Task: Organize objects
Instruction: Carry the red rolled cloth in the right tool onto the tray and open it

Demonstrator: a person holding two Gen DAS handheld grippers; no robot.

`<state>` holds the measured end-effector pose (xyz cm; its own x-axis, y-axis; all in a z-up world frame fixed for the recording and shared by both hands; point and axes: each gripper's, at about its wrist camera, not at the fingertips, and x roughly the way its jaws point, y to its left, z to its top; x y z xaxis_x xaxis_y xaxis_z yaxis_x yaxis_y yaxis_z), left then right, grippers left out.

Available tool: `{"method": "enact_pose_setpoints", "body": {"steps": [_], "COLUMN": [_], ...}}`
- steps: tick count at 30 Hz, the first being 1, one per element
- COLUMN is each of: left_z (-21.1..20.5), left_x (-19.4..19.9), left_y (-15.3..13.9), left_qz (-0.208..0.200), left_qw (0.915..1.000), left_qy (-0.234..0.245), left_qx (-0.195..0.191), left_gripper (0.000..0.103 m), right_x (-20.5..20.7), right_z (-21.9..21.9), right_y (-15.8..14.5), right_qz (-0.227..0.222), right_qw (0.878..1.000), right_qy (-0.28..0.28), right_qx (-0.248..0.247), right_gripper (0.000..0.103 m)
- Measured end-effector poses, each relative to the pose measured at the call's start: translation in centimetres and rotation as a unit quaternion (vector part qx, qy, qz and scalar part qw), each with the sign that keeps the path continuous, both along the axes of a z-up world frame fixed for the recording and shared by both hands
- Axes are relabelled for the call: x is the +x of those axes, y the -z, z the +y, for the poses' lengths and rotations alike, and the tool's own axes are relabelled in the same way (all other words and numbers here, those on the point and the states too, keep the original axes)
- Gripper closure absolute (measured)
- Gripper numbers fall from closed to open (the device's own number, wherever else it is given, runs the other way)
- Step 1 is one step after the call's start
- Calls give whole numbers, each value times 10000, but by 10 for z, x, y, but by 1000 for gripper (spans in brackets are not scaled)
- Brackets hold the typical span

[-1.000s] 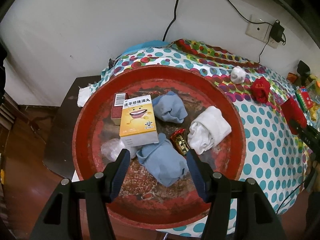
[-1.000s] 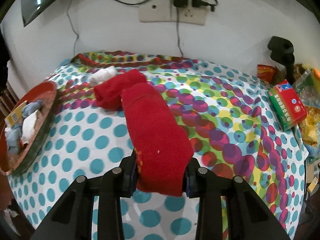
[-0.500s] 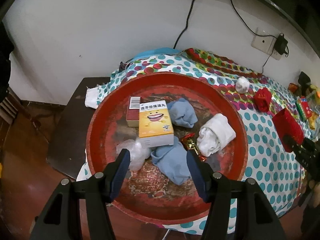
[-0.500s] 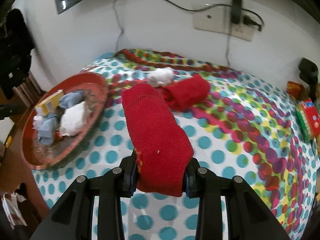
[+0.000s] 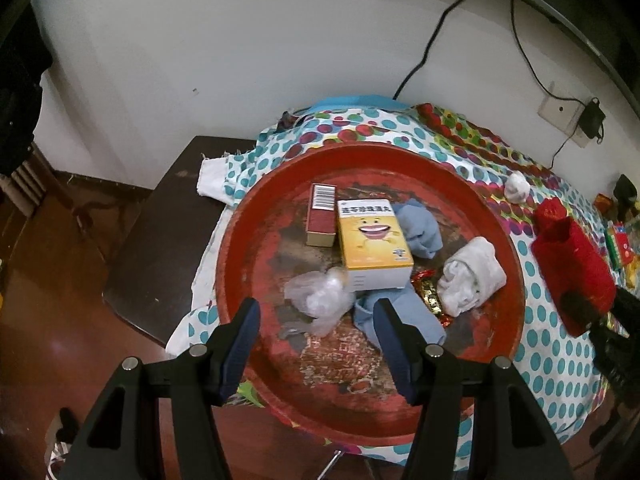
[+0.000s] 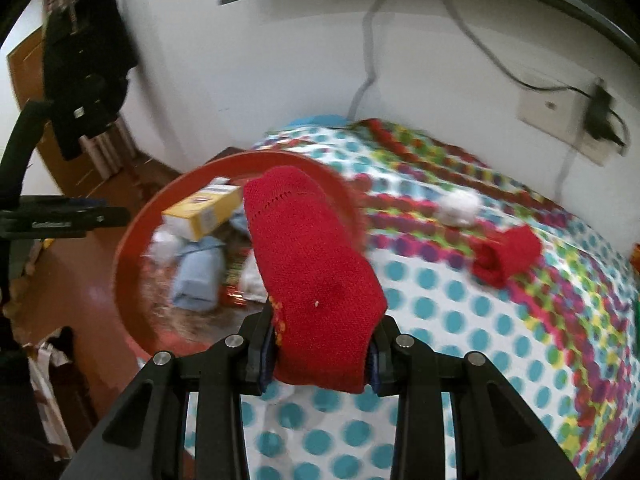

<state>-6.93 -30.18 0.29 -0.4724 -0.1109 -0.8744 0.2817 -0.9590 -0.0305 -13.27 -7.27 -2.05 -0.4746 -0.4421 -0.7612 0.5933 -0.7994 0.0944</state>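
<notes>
Gripping a red sock, the right gripper hangs beside the red tray; the left gripper gapes empty above the tray.

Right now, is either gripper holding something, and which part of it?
The right gripper holds a red sock by one end; the rest sticks out forward. The left gripper is open, holding nothing.

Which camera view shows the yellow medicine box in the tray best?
The left wrist view: the yellow box lies sharp and unobstructed in the red tray. In the right wrist view, it is blurred and seen edge-on.
</notes>
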Motion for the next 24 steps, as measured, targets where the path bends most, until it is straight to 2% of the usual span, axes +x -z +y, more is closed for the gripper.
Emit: {"method": "enact_pose_setpoints", "body": {"steps": [5,15,20,24], "left_z": [-11,-25,-26,-23], "left_x": [4,8,10,10], "left_y": [-1,-1,-3,-3], "left_qz": [12,13,49,39], "left_qw": [9999,9996,9996,9997], "left_qy": [-117,-277,-262,-230], "left_qx": [27,101,130,116], "left_gripper": [43,43,43,43], "right_x": [4,5,-2,-6], "right_z": [-37,-68,-76,-82], "right_y": [13,38,45,48], "right_qz": [-159,-396,-671,-709], "right_qw": [9994,9980,9974,9973], "right_qy": [-271,-360,-236,-153], "right_qx": [137,322,66,72], "right_gripper": [71,71,71,70]}}
